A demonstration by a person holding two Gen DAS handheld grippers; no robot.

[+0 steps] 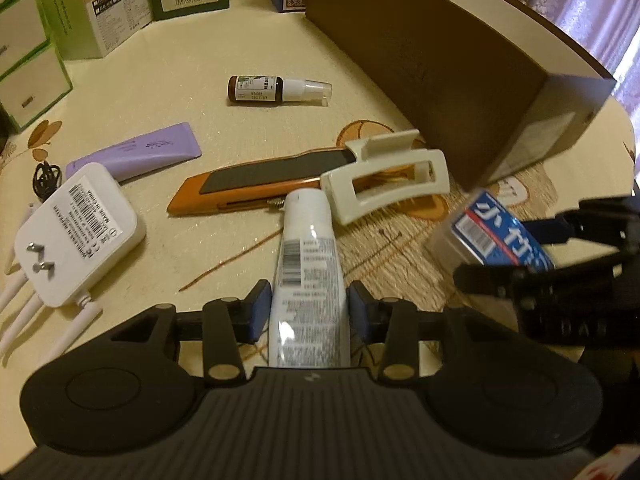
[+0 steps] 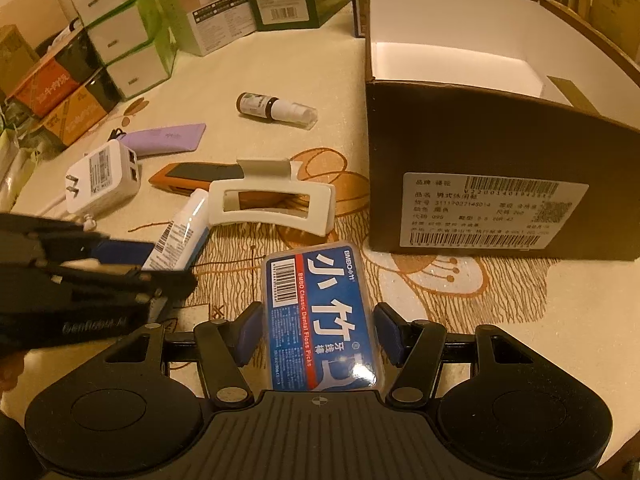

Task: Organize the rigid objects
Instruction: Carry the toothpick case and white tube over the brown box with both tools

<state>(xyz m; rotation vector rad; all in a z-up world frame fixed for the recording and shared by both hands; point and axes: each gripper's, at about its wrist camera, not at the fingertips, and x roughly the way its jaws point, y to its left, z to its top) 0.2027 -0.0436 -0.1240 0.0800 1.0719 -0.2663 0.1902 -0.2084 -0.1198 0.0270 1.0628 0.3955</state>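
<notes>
My left gripper (image 1: 308,304) is shut on a white tube (image 1: 306,264) with a barcode, held just above the table; the tube also shows in the right wrist view (image 2: 180,236). My right gripper (image 2: 320,328) is shut on a blue dental floss pick case (image 2: 320,316), also seen in the left wrist view (image 1: 496,232). An open dark brown shoebox (image 2: 480,168) with a white inside stands ahead and right of the right gripper. A white hair claw clip (image 1: 384,184), an orange utility knife (image 1: 248,188), a purple tube (image 1: 136,156) and a brown spray bottle (image 1: 276,90) lie on the tablecloth.
A white USB charger (image 1: 76,232) with cables lies at the left. Green and white cartons (image 2: 128,40) and other boxes (image 2: 52,96) line the back and left of the table. A black hair tie (image 1: 46,178) lies near the charger. The table edge (image 1: 628,152) curves at the right.
</notes>
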